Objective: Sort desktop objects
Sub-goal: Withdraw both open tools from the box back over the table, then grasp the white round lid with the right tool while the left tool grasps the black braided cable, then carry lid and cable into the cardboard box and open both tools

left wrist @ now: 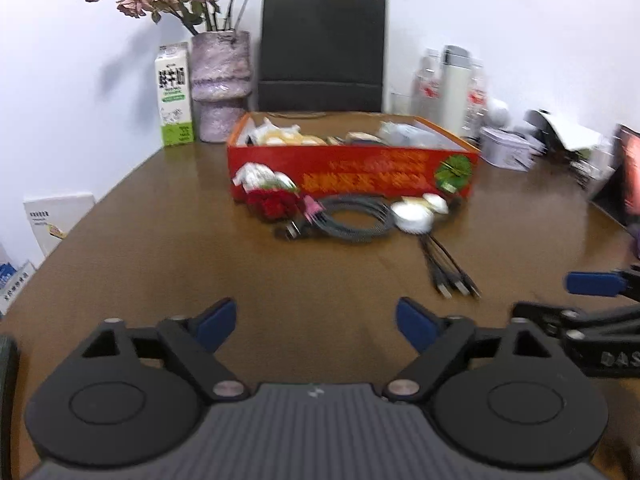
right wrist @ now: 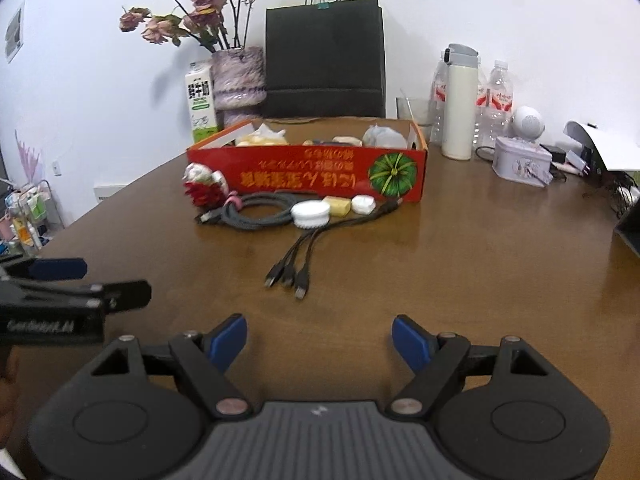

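Both pairs of fingers stand well apart with only bare table between them: the left gripper (left wrist: 316, 322) and the right gripper (right wrist: 319, 338) hold nothing and hover over the near edge of the brown table (right wrist: 480, 260).

The loose things lie mid-table, against the front wall of the red box (right wrist: 308, 178). The grey coiled cable (right wrist: 256, 210) looks limp and light; taking the bundle across its pink tie should keep it together. The black cable with three plugs (right wrist: 304, 252) trails toward the near edge; it will likely flop, so the thicker joint seems the better hold. The white round cap (right wrist: 310, 213) looks rigid, light and perhaps slippery. The red-and-white wrapped packet (right wrist: 204, 186) seems soft and crinkly.

The box carries orange Chinese lettering, upside down in the right view, and a green pumpkin picture. The milk carton (right wrist: 202, 102) at the far edge bears Chinese characters I cannot read with certainty.
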Demonstrator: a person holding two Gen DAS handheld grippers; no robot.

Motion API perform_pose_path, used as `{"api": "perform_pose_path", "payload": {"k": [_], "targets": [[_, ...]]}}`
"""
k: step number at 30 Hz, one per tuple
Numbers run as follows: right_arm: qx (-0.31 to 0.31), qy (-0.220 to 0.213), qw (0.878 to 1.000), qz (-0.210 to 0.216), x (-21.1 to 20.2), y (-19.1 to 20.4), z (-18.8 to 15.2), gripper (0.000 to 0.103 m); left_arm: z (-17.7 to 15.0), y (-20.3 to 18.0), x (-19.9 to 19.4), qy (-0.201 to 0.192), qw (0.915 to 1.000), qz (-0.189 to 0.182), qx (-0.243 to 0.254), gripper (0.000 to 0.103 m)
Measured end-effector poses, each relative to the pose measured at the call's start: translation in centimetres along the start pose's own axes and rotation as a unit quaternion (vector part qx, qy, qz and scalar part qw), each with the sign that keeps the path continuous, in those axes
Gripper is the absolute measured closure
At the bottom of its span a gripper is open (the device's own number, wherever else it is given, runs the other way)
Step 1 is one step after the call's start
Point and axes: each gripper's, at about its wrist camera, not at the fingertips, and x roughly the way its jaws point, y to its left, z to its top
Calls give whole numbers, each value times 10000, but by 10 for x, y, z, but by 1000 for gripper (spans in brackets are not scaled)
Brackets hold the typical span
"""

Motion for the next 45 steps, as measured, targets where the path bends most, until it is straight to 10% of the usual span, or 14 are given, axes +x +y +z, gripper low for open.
{"api": "perform_pose_path", "payload": {"k": [5, 15, 17, 30, 40, 43, 45], "targets": [[-103, -155, 9998, -5, 34, -12, 40, 29, 42, 14, 58, 182, 9987, -182, -432, 54], [-129, 215, 9983, 530, 132, -10, 91, 43, 74, 15, 145, 804, 9941, -417, -601, 66], [-152, 300, 9980, 538, 146, -8, 91, 65, 71, 11, 145, 698, 9956, -379, -489, 68], [376, -420, 9978, 351, 90, -38, 83, 64, 35, -13, 44, 529, 9940, -898, -330, 103], [119, -63, 9990, 421, 3, -17, 9, 64, -21, -6, -29, 698, 9922, -1030, -21, 102], [60, 104, 9990, 437, -15, -11, -14, 64, -27, -3, -33, 656, 9926, -1020, -33, 90], [67, 172, 9988, 446, -23, -10, -25, 64, -25, -6, -32, 527, 9950, -849, 71, 64]]}}
